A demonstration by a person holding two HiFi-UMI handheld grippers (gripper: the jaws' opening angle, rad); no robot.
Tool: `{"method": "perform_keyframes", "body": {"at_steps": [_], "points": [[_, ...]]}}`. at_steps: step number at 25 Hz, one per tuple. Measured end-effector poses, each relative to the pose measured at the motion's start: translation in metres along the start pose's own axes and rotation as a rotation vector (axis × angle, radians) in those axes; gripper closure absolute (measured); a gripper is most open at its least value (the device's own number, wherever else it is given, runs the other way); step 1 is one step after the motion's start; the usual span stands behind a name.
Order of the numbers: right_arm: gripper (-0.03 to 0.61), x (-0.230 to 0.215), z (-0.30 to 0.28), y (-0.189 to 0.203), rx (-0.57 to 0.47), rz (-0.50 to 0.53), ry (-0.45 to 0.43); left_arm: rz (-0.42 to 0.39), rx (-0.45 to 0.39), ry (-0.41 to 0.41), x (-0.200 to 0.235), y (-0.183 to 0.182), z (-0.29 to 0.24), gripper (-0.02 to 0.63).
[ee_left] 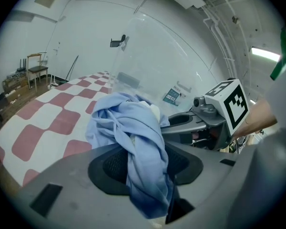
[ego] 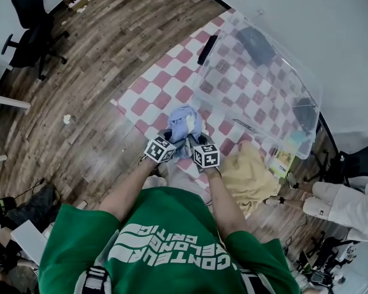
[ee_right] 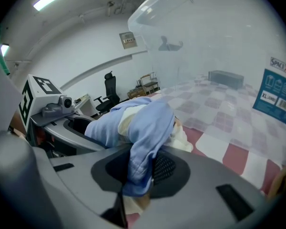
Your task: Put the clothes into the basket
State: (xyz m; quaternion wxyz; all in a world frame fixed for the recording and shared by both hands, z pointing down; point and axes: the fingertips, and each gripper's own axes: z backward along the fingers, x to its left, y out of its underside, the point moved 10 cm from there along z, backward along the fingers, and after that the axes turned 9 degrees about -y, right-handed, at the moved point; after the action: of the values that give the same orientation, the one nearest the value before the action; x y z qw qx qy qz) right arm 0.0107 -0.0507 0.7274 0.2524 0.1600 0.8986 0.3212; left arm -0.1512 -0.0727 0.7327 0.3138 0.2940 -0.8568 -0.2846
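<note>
The blue garment point(ego: 183, 122) was soft, creased cloth; the basket point(ego: 282, 60) beside it clear, glossy plastic; the floor point(ego: 104, 48) around the basket's checked mat point(ego: 162, 78), worn wood planks.

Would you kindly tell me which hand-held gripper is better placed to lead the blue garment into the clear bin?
Right, marginally. The left hand-held gripper and right hand-held gripper both clamp the blue garment, but the right sits nearer the clear bin, so it should probably lead.
</note>
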Motion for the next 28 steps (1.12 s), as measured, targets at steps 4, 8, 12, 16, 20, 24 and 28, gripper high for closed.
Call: {"method": "perform_keyframes", "body": {"at_steps": [4,8,12,16,20,24,28], "points": [[0.494,0.018,0.011,-0.009,-0.04,0.024,0.004,-0.007,-0.051,-0.011,-0.007,-0.003,0.02,0.422],[0.494,0.036,0.023,-0.022,-0.1,0.068,0.013,-0.026,-0.11,-0.014,-0.01,-0.012,0.044,0.423],[0.494,0.061,0.038,-0.035,-0.166,0.112,0.021,-0.056,-0.166,-0.006,-0.014,-0.019,0.074,0.425],[0.494,0.084,0.055,-0.049,-0.246,0.137,0.036,-0.092,-0.223,-0.008,-0.021,-0.032,0.103,0.426],[0.495,0.105,0.076,-0.067,-0.322,0.165,0.055,-0.126,-0.296,-0.009,-0.032,-0.049,0.131,0.43],[0.495,0.125,0.101,-0.088,-0.394,0.205,0.072,-0.18,-0.369,0.007,-0.043,-0.069,0.16,0.433],[0.495,0.146,0.125,-0.114,-0.456,0.245,0.089,-0.239,-0.43,0.028,-0.05,-0.095,0.19,0.434]]}}
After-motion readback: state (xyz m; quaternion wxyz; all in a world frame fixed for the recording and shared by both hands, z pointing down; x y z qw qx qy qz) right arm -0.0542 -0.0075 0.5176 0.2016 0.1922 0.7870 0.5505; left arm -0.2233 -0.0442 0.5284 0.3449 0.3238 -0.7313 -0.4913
